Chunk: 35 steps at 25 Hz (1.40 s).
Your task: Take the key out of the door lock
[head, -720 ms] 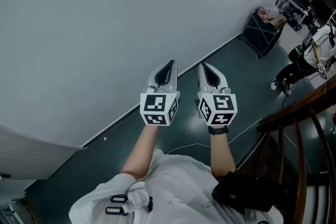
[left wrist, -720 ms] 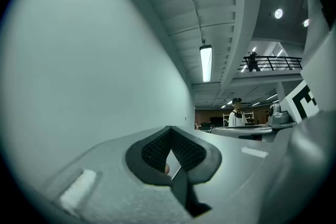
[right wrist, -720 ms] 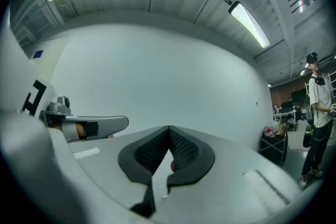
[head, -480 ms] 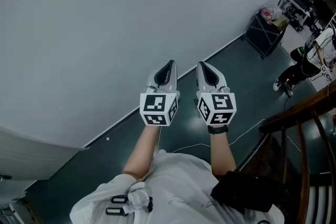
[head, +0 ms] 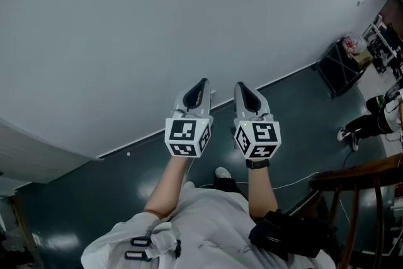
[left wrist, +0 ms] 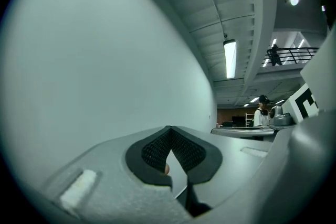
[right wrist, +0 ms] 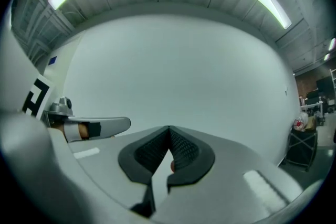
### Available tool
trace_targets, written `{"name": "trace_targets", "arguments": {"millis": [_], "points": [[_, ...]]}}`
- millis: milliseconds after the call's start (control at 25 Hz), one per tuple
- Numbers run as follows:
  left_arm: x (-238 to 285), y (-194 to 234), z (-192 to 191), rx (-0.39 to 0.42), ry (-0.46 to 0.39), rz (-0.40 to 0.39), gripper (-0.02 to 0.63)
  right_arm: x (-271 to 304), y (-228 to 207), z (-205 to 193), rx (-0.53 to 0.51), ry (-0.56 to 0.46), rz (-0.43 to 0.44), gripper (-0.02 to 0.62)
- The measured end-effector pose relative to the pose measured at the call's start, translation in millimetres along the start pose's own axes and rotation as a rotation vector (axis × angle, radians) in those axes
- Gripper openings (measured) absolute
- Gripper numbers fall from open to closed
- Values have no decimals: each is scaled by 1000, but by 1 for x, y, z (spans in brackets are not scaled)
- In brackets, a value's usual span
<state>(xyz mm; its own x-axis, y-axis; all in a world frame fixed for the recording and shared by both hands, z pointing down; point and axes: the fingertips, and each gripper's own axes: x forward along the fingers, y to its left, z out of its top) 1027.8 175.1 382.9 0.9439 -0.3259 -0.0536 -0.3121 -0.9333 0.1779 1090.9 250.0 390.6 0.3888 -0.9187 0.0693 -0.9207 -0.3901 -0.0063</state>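
No key, lock or door shows in any view. My left gripper [head: 203, 81] and right gripper [head: 240, 85] are held up side by side in front of a plain white wall [head: 157, 22], both pointing at it. Each is shut with its jaw tips together and nothing between them. In the left gripper view the left gripper [left wrist: 169, 128] faces the bare wall; the right gripper [right wrist: 169, 128] sees the same wall, with the left gripper [right wrist: 126, 123] beside it at the left.
A dark green floor [head: 82, 198] runs along the wall's base with a thin white cable [head: 296, 183] on it. A black cart [head: 340, 69] stands at the far right, a person [head: 371, 123] beyond it. A wooden railing [head: 359, 179] is at my lower right.
The head view has swung left and down, so the cart and the person have slid toward the right edge. Both grippers keep their place side by side and stay shut.
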Motion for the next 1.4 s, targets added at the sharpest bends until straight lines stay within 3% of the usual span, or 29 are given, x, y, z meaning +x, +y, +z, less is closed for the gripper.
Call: {"name": "trace_targets", "arguments": {"millis": [280,400,600,1040,1400], "points": [[4,37,-1,2,15,205,0,63,16,14,28,15,265,2],[-5,61,-4,-34,8,333,0,82,36,11,9,15,388,2],[-47,90,-9,0,-3,619,0,108,96,-11,23,52,688,2],[-279,114,30,62,-131,1156,0,7,315,-3,-27,1,1242,1],[-480,75,49,96,-237,1545,0,-143,475,7,17,-1,1661,2]]}}
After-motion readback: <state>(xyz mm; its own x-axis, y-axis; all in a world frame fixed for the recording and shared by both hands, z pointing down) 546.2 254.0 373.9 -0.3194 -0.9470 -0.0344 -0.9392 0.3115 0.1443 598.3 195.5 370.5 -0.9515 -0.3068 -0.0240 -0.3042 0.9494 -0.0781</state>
